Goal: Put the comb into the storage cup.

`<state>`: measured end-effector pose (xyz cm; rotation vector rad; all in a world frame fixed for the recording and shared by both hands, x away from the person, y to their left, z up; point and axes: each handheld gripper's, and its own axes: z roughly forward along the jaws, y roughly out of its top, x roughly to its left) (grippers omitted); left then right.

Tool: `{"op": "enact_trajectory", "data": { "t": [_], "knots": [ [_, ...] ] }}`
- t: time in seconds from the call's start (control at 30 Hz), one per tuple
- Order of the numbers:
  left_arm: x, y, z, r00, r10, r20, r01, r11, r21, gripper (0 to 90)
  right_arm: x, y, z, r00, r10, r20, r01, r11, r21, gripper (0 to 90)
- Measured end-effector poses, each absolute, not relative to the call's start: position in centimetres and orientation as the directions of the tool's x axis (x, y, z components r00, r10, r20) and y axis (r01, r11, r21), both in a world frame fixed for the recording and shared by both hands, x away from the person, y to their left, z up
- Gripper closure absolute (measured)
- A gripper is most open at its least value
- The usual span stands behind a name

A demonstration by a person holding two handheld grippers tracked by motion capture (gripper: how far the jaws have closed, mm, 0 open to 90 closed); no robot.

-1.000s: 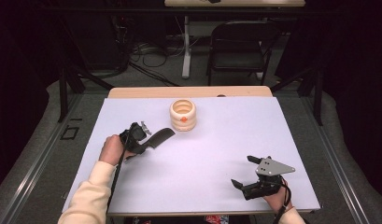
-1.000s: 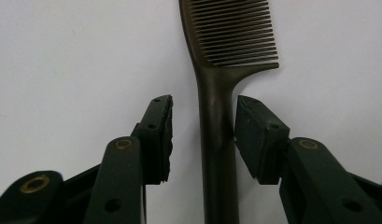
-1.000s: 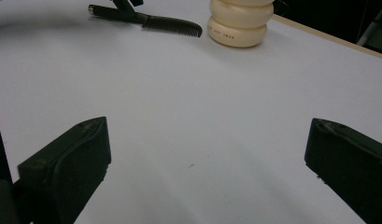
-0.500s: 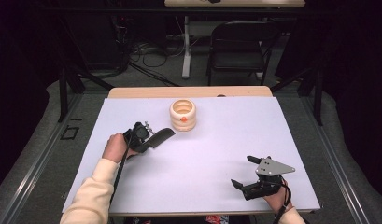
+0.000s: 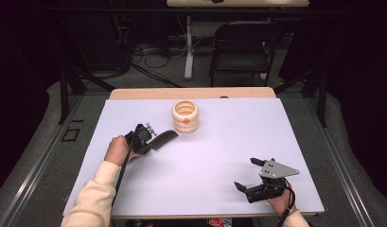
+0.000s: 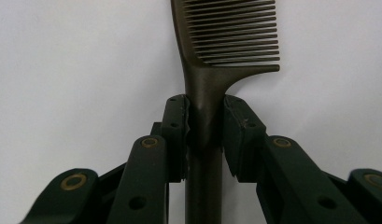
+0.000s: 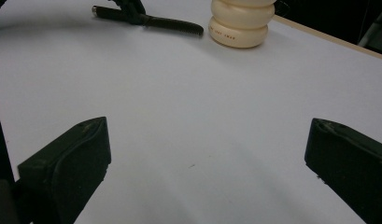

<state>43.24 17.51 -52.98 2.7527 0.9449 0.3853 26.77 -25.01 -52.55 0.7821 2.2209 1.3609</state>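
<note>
Closing further since the earlier frame, left gripper [image 6: 205, 121] clamps comb [image 6: 226, 42]; right gripper [image 5: 252, 175] wide open, empty, on white table [image 5: 219, 156]; dark room.

Two hands, two grippers at the table

Left gripper [image 5: 155, 142], far left, jaws just closing to a narrow gap; right gripper [image 5: 249, 176], near right, jaws spread wide, resting low.

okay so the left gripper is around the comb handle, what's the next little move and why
Probably lift the comb slightly off the table toward the cream ridged cup. The left gripper has just been closing, and its pads now press both sides of the comb's handle. The cup stands open just beyond the comb's teeth. The right gripper sits open, apart.
</note>
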Motion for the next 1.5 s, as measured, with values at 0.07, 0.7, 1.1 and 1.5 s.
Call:
{"op": "enact_trajectory", "data": {
  "t": [0.07,0.7,1.1,1.5],
  "knots": [
    [43.1,17.6,-53.0,0.754,0.633,0.174,0.577,-0.766,0.285,72.1,26.7,-25.0,-52.5,-0.754,0.654,-0.057,0.244,0.360,0.900,0.0],
    [41.6,18.5,-52.0,0.737,0.643,0.207,0.552,-0.751,0.363,72.4,26.7,-25.1,-52.6,-0.754,0.655,-0.057,0.246,0.361,0.900,0.0],
    [40.8,19.2,-51.2,0.733,0.651,0.198,0.542,-0.734,0.409,72.4,26.8,-25.1,-52.5,-0.754,0.654,-0.061,0.242,0.363,0.900,0.0],
    [40.4,19.5,-50.8,0.730,0.660,0.179,0.536,-0.715,0.449,72.4,26.8,-25.1,-52.6,-0.752,0.656,-0.059,0.244,0.361,0.900,0.0]
  ]
}}
